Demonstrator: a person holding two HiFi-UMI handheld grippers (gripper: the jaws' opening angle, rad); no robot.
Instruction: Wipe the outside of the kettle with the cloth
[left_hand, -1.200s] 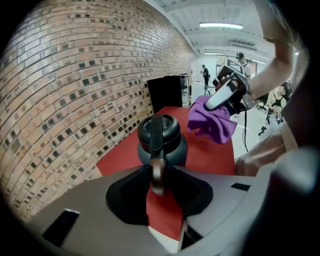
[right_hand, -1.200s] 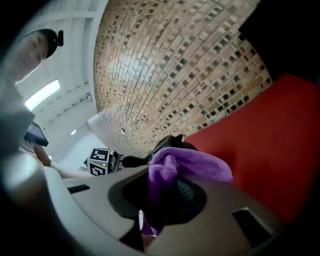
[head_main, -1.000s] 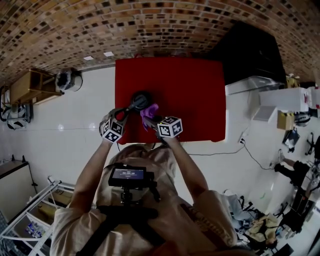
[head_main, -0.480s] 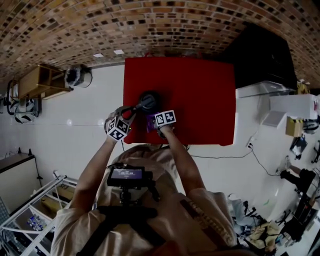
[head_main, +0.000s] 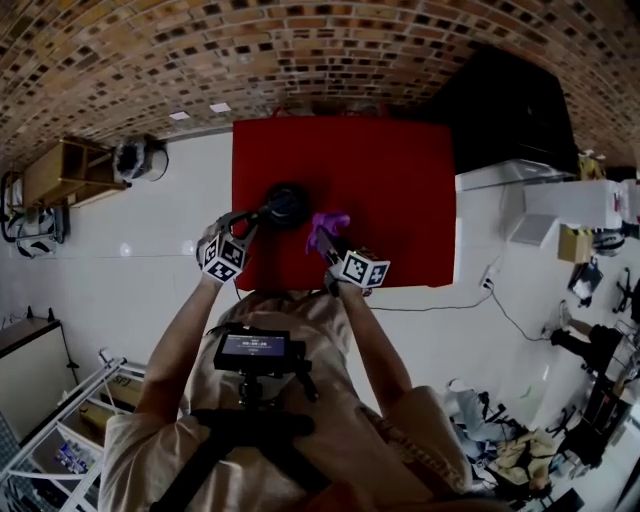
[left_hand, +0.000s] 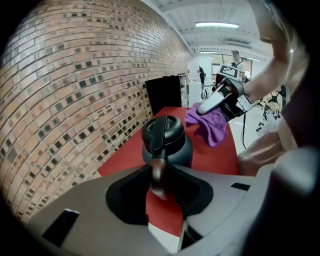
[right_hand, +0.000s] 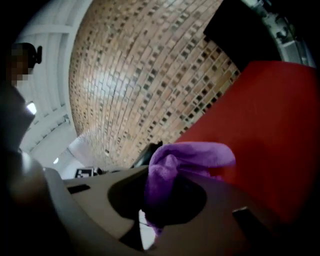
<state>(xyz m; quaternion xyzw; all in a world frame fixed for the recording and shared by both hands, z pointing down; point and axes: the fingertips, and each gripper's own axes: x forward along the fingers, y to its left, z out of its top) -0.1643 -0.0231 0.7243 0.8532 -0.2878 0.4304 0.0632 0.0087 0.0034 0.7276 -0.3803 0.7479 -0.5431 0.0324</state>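
**A:** Where is the kettle?

**B:** The kettle (head_main: 285, 203) stands upright on the left part of the red table (head_main: 400, 190). It has a dark body and a black lid, and its handle (left_hand: 156, 172) reaches back toward the person.

**A:** Is anything holding it?

**B:** The left gripper (left_hand: 159, 186) holds the kettle by that handle. In the left gripper view the end of the handle sits squarely between the jaws, and they are clenched on it.

**A:** And the cloth?

**B:** The purple cloth (right_hand: 187, 156) is pinched in the right gripper (right_hand: 156, 207). A bunch of it is wedged between the jaws and the rest flops out ahead of them.

**A:** Is it touching the kettle?

**B:** No. In the head view the cloth lies just right of the kettle, with a strip of red table showing between them. In the left gripper view it hangs in the air at about lid height, off to the kettle's right.

**A:** What is around all that?

**B:** A brick wall (head_main: 300, 50) runs behind the table's far edge. A black cabinet (head_main: 505, 100) stands at the table's right. The floor (head_main: 150, 240) is white, and a wooden shelf (head_main: 60, 170) sits far left by the wall.
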